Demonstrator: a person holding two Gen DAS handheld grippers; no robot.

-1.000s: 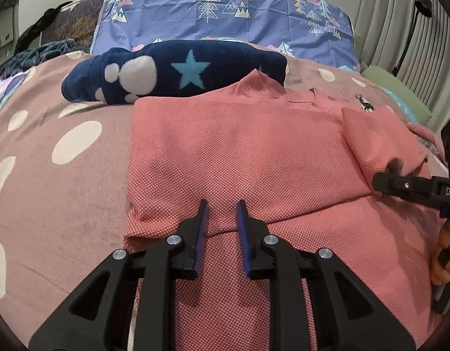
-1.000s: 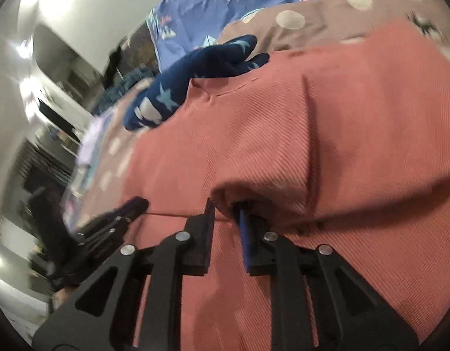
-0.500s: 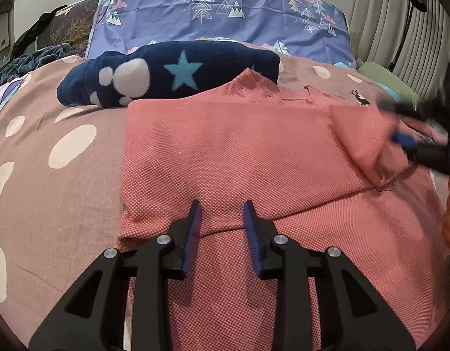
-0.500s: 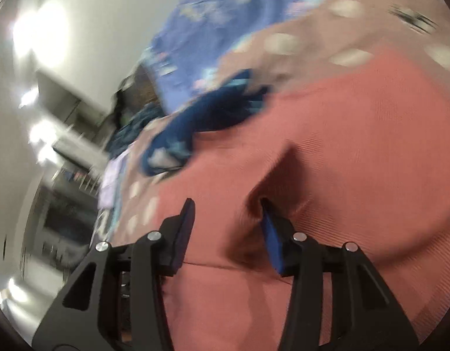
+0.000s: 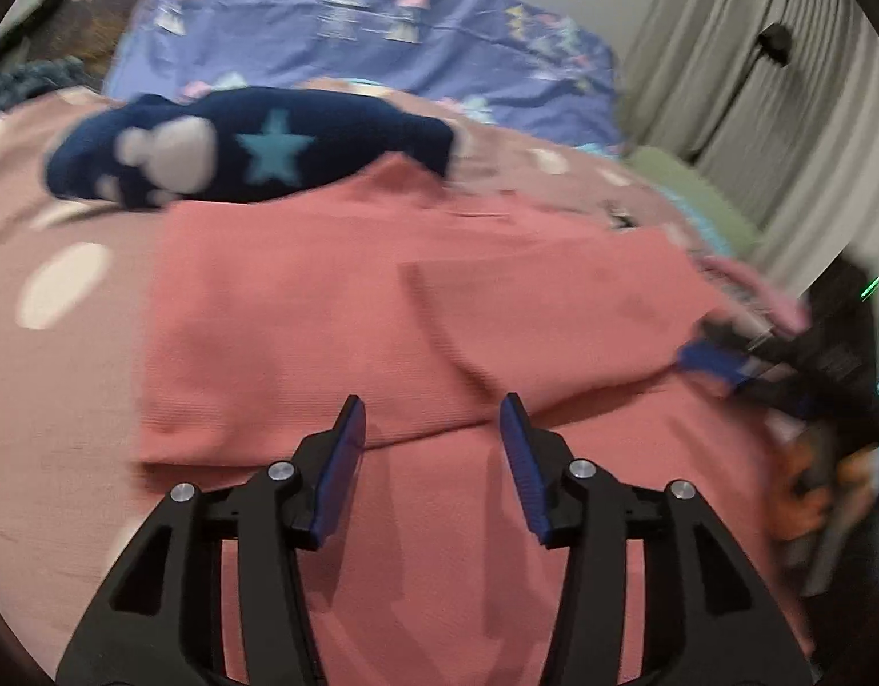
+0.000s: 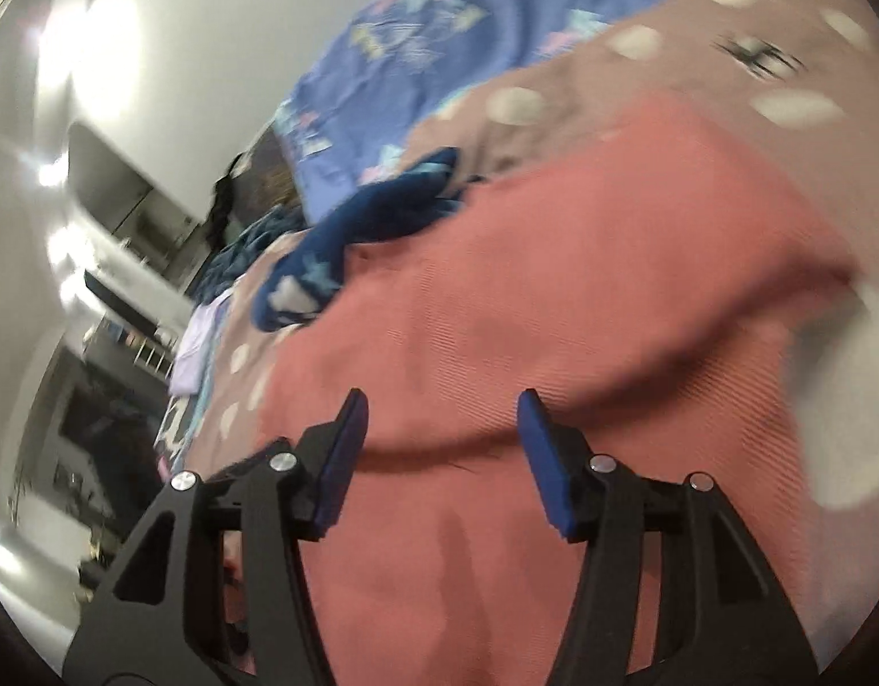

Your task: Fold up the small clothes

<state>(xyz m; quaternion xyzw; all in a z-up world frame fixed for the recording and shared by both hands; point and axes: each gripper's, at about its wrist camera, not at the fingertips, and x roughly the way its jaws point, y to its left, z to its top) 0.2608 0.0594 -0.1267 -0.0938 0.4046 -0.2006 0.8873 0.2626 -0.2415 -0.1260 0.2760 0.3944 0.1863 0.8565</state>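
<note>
A coral-pink knit shirt point(image 5: 416, 308) lies flat on the bed, its upper part folded down over the lower part with a fold edge across the middle. My left gripper point(image 5: 434, 417) is open and empty, just above that fold edge. My right gripper point(image 6: 439, 411) is open and empty over the shirt point(image 6: 582, 297) near its right fold; it also shows blurred at the right in the left wrist view point(image 5: 719, 360).
A navy fleece garment point(image 5: 251, 154) with a star and white spots lies beyond the shirt's collar. The bed has a pink spotted cover point(image 5: 56, 286) and a purple patterned pillow point(image 5: 371, 28). Curtains point(image 5: 782, 86) hang at the right.
Both grippers have opened wide. The right gripper let go of the shirt's fold and drew back to the right. The left gripper backed off slightly.
</note>
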